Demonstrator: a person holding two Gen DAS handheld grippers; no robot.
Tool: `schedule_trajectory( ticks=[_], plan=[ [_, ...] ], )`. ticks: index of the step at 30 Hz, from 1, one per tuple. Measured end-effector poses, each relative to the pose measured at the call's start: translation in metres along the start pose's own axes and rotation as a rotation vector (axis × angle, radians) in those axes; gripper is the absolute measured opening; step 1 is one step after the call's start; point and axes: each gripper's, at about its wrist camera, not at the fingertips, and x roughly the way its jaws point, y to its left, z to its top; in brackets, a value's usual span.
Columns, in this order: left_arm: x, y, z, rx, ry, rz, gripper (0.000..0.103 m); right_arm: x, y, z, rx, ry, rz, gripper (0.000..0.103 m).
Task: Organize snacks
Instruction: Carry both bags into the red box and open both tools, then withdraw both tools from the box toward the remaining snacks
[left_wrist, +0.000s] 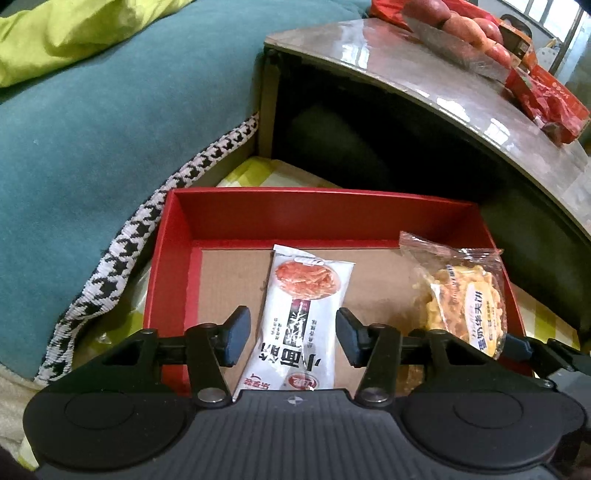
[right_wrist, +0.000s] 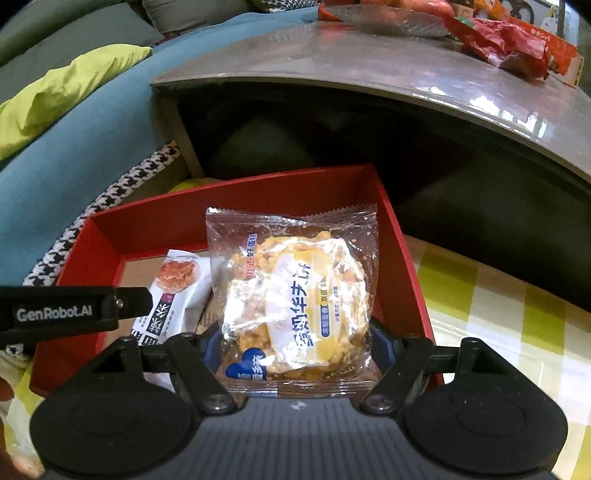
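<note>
Left tongs (left_wrist: 291, 334) stand parted around the white snack packet (left_wrist: 301, 314), laid flat inside the red box (left_wrist: 321, 212). Right tongs (right_wrist: 295, 343) pinch the waffle packet (right_wrist: 295, 295) over the box's three o'clock side, ready to drop it alongside.

We see a teal upholstered sofa (left_wrist: 92, 129) with a lime-green cloth (left_wrist: 55, 40) lying on it and a black-and-white houndstooth trim (left_wrist: 122, 251) along its edge. A yellow-and-white checked cloth (right_wrist: 498, 314) covers the surface below the glossy grey worktop (left_wrist: 424, 85).
</note>
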Motion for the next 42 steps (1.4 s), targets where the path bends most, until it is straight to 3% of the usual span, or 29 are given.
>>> schedule_trajectory(
  ticks=[13, 25, 34, 42],
  plan=[
    [-0.003, 0.002, -0.003, -0.004, 0.009, 0.008, 0.068, -0.008, 0.002, -0.003, -0.022, -0.022, -0.021, 0.086],
    [-0.055, 0.020, -0.037, 0.012, -0.027, -0.031, 0.072, -0.074, 0.017, -0.021, -0.039, -0.116, 0.028, 0.086],
    [-0.081, 0.064, -0.073, -0.028, 0.008, -0.005, 0.073, -0.097, 0.052, -0.054, -0.177, -0.068, 0.101, 0.086],
    [-0.096, 0.098, -0.097, -0.053, 0.033, 0.042, 0.077, -0.080, 0.087, -0.076, -0.294, 0.036, 0.179, 0.086]
  ],
)
